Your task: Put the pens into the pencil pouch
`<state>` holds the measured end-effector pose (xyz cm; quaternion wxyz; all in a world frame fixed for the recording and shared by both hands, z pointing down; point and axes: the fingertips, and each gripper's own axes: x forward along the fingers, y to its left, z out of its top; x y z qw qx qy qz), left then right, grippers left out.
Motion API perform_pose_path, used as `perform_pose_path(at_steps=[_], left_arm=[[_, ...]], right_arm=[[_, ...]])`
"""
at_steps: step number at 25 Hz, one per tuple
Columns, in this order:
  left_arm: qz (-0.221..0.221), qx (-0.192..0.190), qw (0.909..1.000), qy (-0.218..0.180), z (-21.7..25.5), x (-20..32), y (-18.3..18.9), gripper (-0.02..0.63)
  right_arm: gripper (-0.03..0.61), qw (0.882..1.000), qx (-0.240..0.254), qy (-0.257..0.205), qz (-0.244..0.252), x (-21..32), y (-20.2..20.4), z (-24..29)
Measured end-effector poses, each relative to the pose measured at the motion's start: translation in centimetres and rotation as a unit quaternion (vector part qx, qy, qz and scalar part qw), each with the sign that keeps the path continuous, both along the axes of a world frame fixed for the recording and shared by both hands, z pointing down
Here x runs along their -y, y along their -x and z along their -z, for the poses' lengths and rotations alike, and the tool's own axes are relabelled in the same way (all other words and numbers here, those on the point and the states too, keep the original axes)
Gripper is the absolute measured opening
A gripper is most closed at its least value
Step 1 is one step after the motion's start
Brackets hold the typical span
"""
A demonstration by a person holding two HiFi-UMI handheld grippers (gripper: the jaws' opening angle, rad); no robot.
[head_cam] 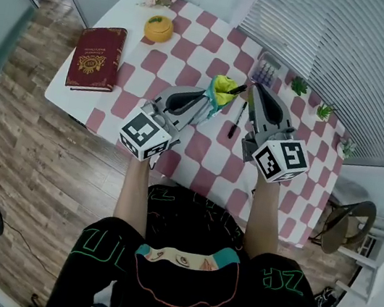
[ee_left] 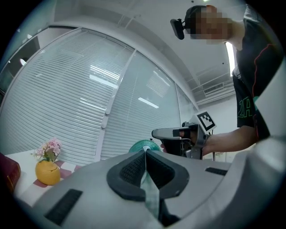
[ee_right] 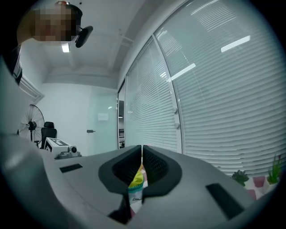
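Over the checkered table [head_cam: 196,48], I hold the pencil pouch [head_cam: 222,88] up between both grippers, its yellow, green and teal cloth bunched above the pink-and-white squares.

The pouch looks light and limp. It will sag and fold wherever it is not pinched, so I judge that its mouth only stays open while both edges are kept apart. The rim by the opening is the place to grip, one tool on each side.

The left gripper [head_cam: 207,103] is clamped tight on a thin strip of the pouch's teal fabric [ee_left: 150,193], which runs down through the slit between its pads. The right gripper [head_cam: 253,88] has its jaws almost together, with yellow and teal cloth bearing a small white label [ee_right: 136,182] caught in the narrow gap. I read that as a pinch on the opposite edge.

One dark pen [head_cam: 236,88] juts from the pouch's mouth towards the right gripper's tip. I cannot tell whether the jaws also touch it. A loose pen [head_cam: 235,120] lies flat on the table just below, between the two tools. It is slim, hard and likely to roll, so I judge it best taken across the middle of its barrel.
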<state>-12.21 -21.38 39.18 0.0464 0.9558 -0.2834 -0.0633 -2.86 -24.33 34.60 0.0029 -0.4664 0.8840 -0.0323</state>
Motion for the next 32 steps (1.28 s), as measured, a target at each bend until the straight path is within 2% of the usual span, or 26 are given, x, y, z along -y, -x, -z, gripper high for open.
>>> perform_pose_path(at_steps=[7, 10, 13, 18, 24, 28, 32], left_arm=[[-0.007, 0.003, 1.0, 0.0, 0.0, -0.4, -0.5, 0.002], [0.0, -0.001, 1.0, 0.007, -0.4, -0.5, -0.2, 0.002], [0.006, -0.008, 0.9998, 0.014, -0.7, -0.5, 0.2, 0.002], [0.008, -0.009, 0.9997, 0.023, -1.5, -0.6, 0.5, 0.002], [0.008, -0.002, 0.9996, 0.029, -2.4, -0.6, 0.5, 0.002], [0.005, 0.004, 0.9995, 0.032, -3.0, -0.5, 0.6, 0.002], [-0.005, 0.012, 0.9994, 0.033, -3.5, -0.5, 0.5, 0.002]], right_arm=[[0.005, 1.0, -0.003, 0.004, -0.006, 0.0, 0.0, -0.3], [0.005, 0.996, -0.045, 0.047, -0.054, 1.0, -1.9, -2.6], [0.005, 0.983, -0.105, 0.124, -0.09, 2.4, -3.7, -6.3], [0.006, 0.963, -0.135, 0.209, -0.106, 3.6, -5.8, -11.1], [0.008, 0.934, -0.148, 0.31, -0.097, 4.4, -7.3, -16.8], [0.046, 0.914, -0.159, 0.365, -0.077, 4.8, -7.2, -19.8], [0.053, 0.888, -0.173, 0.421, -0.063, 4.7, -7.1, -22.6]])
